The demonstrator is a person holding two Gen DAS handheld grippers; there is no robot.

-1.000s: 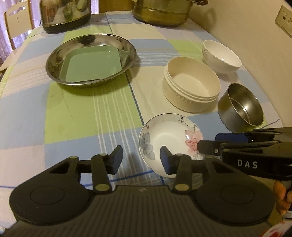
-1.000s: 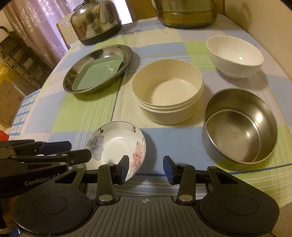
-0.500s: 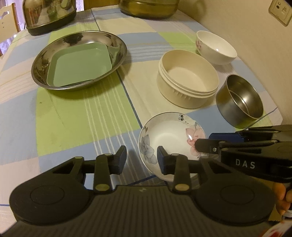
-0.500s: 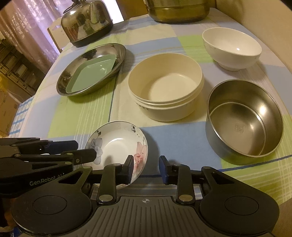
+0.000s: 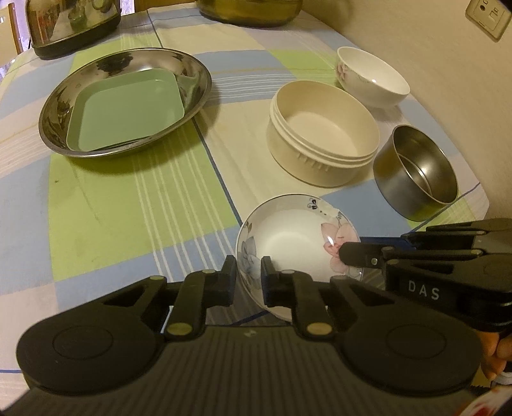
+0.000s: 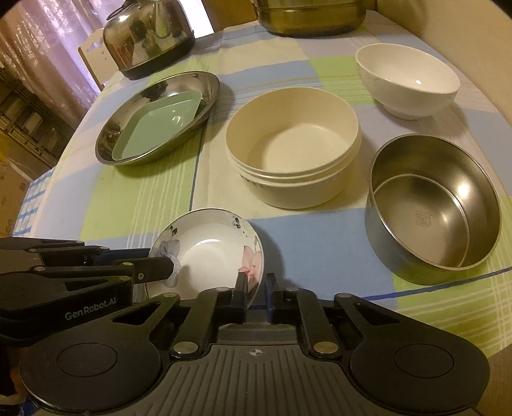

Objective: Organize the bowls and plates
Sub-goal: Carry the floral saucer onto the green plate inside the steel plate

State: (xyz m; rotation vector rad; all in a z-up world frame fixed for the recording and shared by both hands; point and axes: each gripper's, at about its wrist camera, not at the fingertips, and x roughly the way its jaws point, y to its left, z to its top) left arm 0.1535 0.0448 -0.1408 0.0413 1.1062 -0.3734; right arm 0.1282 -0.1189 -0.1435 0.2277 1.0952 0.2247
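Note:
A small white dish with painted flowers (image 5: pixel 288 236) (image 6: pixel 204 252) is at the near edge of the checked tablecloth. My left gripper (image 5: pixel 249 272) has its jaws closing on the dish's near-left rim, and the pads pinch it. My right gripper (image 6: pixel 256 284) is closing the same way on the right rim, with the rim between its pads. Each gripper appears in the other's view: the right gripper (image 5: pixel 348 256) and the left gripper (image 6: pixel 160 265) reach in from the sides.
A steel plate (image 5: pixel 57 96) (image 6: pixel 112 137) holds a green square plate (image 5: pixel 128 108) at the back left. A cream bowl (image 5: pixel 323 134), a white bowl (image 5: pixel 371 76) and a steel bowl (image 5: pixel 416 169) stand to the right. A kettle (image 6: pixel 150 35) and a pot (image 6: pixel 307 16) are at the far edge.
Both grippers' jaws have narrowed from clearly apart to pinching the dish's rim. Neither hand has shifted much.

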